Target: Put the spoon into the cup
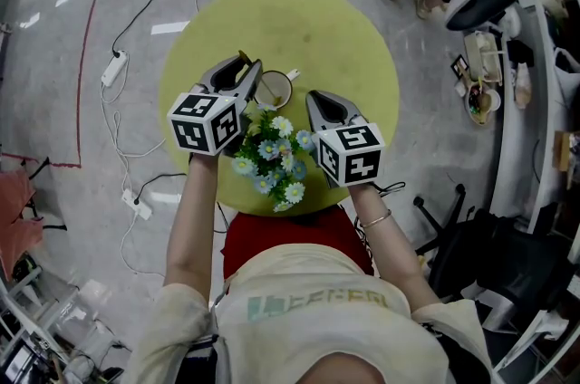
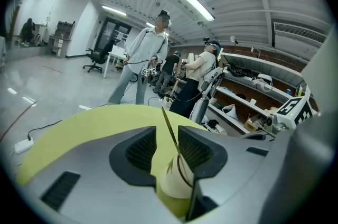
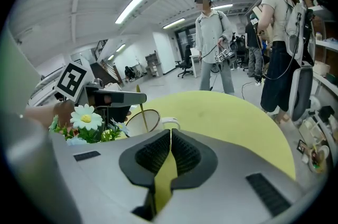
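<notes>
On the round yellow table (image 1: pixel 344 38) stands a white cup (image 1: pixel 272 90) with a dark rim. My left gripper (image 1: pixel 251 67) hangs just over the cup's left side. In the left gripper view the cup (image 2: pixel 177 182) sits under the jaws. The thin gold spoon (image 2: pixel 170 130) stands upright in it, between the jaws and close to the right pad. The left gripper (image 2: pixel 167 141) is open, with a clear gap on the spoon's left. My right gripper (image 1: pixel 314 99) is to the right of the cup, shut and empty. The right gripper view shows its shut jaws (image 3: pixel 170 136), the cup (image 3: pixel 142 121) and the spoon (image 3: pixel 139 104).
A bunch of white and blue flowers (image 1: pixel 272 158) lies on the table's near edge between my hands. Cables and power strips (image 1: pixel 113 68) trail over the floor at left. Office chairs and a cluttered desk (image 1: pixel 494 56) are at right. Several people (image 2: pixel 141 67) stand beyond the table.
</notes>
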Demonstrator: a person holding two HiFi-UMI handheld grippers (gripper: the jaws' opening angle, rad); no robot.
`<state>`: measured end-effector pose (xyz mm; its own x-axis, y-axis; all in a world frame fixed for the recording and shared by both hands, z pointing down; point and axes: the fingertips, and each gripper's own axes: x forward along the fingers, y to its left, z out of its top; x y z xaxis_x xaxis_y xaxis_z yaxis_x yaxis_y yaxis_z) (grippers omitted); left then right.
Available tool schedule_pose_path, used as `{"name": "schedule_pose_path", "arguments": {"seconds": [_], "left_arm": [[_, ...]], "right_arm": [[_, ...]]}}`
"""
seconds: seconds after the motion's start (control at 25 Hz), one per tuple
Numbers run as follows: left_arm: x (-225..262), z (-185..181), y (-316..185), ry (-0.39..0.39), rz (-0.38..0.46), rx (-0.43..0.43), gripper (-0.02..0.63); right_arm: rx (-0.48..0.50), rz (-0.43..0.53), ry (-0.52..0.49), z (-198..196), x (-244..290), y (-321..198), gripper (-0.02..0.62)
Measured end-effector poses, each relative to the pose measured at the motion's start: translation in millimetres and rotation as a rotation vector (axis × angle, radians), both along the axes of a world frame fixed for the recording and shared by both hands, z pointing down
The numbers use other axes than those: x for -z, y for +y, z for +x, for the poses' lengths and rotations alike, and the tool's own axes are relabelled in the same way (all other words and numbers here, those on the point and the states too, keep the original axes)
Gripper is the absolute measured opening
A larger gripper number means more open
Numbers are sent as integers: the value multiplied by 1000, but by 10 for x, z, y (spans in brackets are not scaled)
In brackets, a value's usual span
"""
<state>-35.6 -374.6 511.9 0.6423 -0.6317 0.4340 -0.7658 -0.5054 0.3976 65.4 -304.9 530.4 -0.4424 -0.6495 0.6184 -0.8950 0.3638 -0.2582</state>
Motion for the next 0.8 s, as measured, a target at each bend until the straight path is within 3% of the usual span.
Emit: {"name": "schedule_pose_path", "arguments": {"seconds": [0.8], "left_arm": [[190, -198, 246, -34, 39, 17, 124]], "right_arm": [[-12, 24, 29, 34, 107, 171, 37]]}}
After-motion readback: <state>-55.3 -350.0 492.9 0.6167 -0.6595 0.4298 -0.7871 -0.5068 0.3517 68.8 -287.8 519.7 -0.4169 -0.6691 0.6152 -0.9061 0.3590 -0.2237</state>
